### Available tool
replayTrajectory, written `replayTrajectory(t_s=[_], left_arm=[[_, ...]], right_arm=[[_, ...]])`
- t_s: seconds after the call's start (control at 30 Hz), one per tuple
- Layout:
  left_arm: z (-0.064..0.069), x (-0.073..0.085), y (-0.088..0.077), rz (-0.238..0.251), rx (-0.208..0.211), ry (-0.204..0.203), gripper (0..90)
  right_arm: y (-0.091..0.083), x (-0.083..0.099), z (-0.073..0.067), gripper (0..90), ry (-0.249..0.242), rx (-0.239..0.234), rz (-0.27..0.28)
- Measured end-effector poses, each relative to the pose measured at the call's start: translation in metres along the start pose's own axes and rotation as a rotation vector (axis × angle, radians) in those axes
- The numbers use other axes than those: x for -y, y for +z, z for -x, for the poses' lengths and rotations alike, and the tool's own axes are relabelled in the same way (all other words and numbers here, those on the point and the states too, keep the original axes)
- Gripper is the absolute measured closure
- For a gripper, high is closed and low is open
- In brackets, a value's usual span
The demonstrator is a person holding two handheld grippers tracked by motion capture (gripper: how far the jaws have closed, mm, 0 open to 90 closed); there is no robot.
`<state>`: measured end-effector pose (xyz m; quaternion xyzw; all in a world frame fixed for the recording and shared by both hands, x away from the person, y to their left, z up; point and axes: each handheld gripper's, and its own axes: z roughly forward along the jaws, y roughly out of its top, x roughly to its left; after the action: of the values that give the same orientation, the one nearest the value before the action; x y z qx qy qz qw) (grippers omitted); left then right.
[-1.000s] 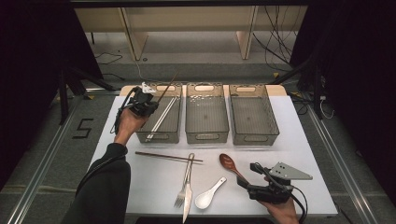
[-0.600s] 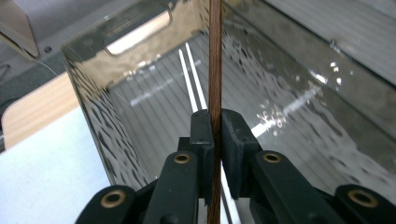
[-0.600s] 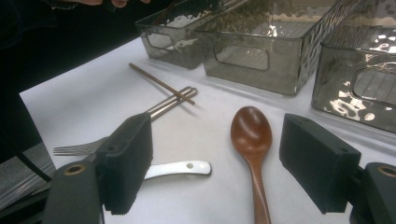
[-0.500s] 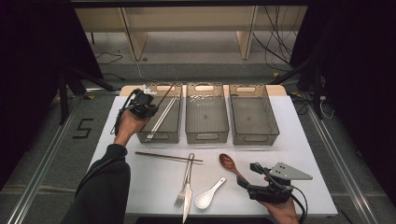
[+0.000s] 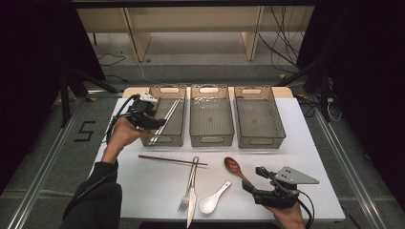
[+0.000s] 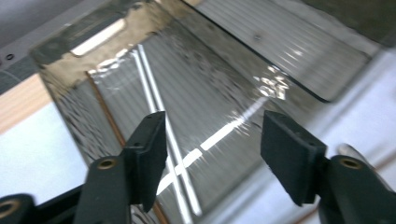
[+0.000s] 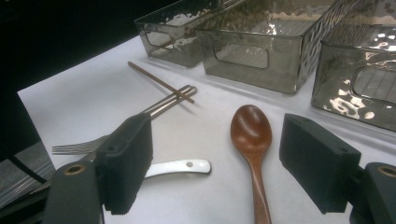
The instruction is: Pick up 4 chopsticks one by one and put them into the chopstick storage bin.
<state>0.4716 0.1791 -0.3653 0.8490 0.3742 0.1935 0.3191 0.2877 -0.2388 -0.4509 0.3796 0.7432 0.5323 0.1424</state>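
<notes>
My left gripper [image 5: 155, 123] hangs over the left edge of the left clear bin [image 5: 177, 139]. Its jaws have just been opening, and nothing is between them [image 6: 215, 116]. Below them two silver chopsticks [image 6: 161, 116] lie on the bin floor, and a brown chopstick [image 6: 109, 123] rests along the bin wall. My right gripper [image 5: 253, 180] stands open low over the table's near right. A wooden spoon [image 7: 251, 128] lies between its jaws [image 7: 215, 126], untouched.
On the white table [image 5: 143, 191] lie a brown chopstick [image 5: 172, 160], a fork [image 5: 188, 183], a knife [image 5: 191, 212] and a white spoon [image 5: 212, 201]. The middle bin [image 5: 211, 139] and right bin [image 5: 260, 141] stand behind them.
The left gripper's jaws went from shut to open, and the hand drew a little back and up over the bin. The thin stick at its tip is gone. The right gripper kept still.
</notes>
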Motion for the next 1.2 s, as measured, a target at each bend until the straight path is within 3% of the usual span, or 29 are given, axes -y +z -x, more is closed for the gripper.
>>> replayTrajectory(t_s=[0.1,0.27,0.47,0.53,0.63,0.9,1.2], left_arm=[[0.012,0.007,-0.004,-0.019,0.028,0.023,34.9],[0.030,0.019,-0.007,-0.009,0.085,0.068,30.3],[0.047,0.032,0.008,-0.106,0.129,0.174,28.3],[0.052,0.034,0.013,-0.135,0.125,0.205,28.0],[0.056,0.038,0.019,-0.157,0.167,0.229,27.4],[0.059,0.047,0.035,-0.237,0.178,0.265,26.2],[0.065,0.055,0.052,-0.329,0.185,0.345,38.5]], right_arm=[[0.000,0.000,0.000,26.6,0.000,0.001,-0.002],[0.000,0.000,0.000,26.7,-0.001,0.002,-0.002],[0.000,0.000,0.000,26.6,-0.002,0.001,0.000],[0.000,0.000,0.000,26.6,-0.001,0.001,0.000],[0.000,-0.001,0.000,26.6,-0.003,0.002,0.000],[-0.001,-0.001,-0.001,26.6,-0.007,0.000,0.002],[0.000,-0.001,-0.001,26.6,-0.006,0.000,-0.004]])
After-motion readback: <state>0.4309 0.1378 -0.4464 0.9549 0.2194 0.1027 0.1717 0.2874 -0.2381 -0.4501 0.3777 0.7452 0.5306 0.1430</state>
